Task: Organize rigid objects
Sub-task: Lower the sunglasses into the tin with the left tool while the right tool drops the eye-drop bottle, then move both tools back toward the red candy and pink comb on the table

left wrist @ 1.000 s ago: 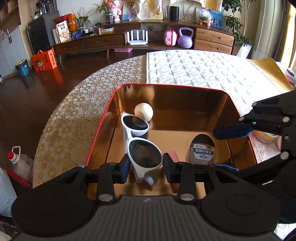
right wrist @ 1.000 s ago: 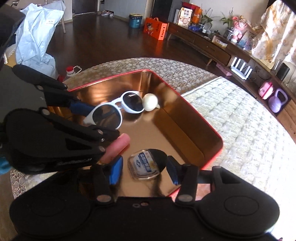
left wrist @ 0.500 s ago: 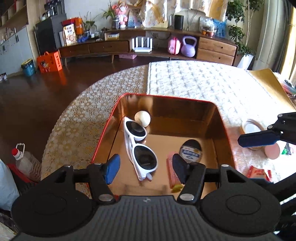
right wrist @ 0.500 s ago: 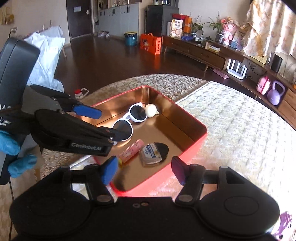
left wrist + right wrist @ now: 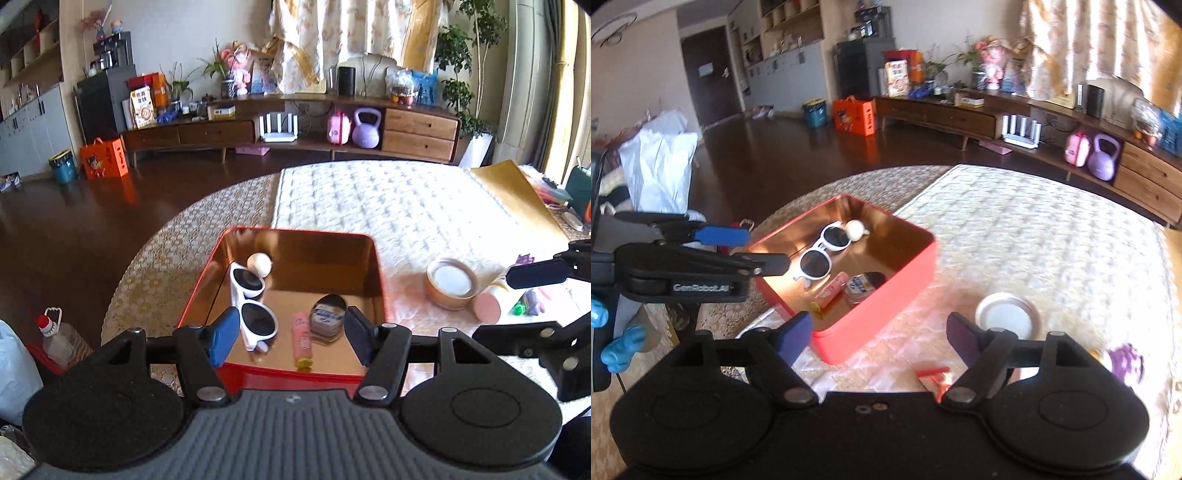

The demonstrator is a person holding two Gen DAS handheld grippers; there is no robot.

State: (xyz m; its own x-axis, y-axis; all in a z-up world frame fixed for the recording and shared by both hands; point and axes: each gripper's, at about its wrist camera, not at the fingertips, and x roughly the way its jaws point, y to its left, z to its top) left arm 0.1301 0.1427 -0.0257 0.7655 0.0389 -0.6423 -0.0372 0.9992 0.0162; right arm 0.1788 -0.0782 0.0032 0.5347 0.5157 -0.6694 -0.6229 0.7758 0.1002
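A red tin box [image 5: 380, 280] [image 5: 886, 306] with a gold inside stands on the table. In it lie white sunglasses [image 5: 251, 306] [image 5: 820, 254], a small white ball [image 5: 258, 263] [image 5: 855, 229], a pink tube [image 5: 302, 341] [image 5: 833, 286] and a round black tin [image 5: 328, 317] [image 5: 864, 284]. My left gripper [image 5: 290, 338] is open and empty, held above the box's near edge. My right gripper [image 5: 879, 338] is open and empty, above the cloth to the right of the box.
On the white quilted cloth [image 5: 406, 199] right of the box lie a round gold-rimmed lid [image 5: 450, 282] [image 5: 1006, 314], a pink cylinder [image 5: 487, 306], a small red item [image 5: 934, 374] and a purple item [image 5: 1126, 360]. A plastic bottle [image 5: 61, 338] stands on the floor at left.
Both grippers have drawn back and up from inside the box. The left one opened and left the sunglasses lying in the box. The right one left the round tin there.
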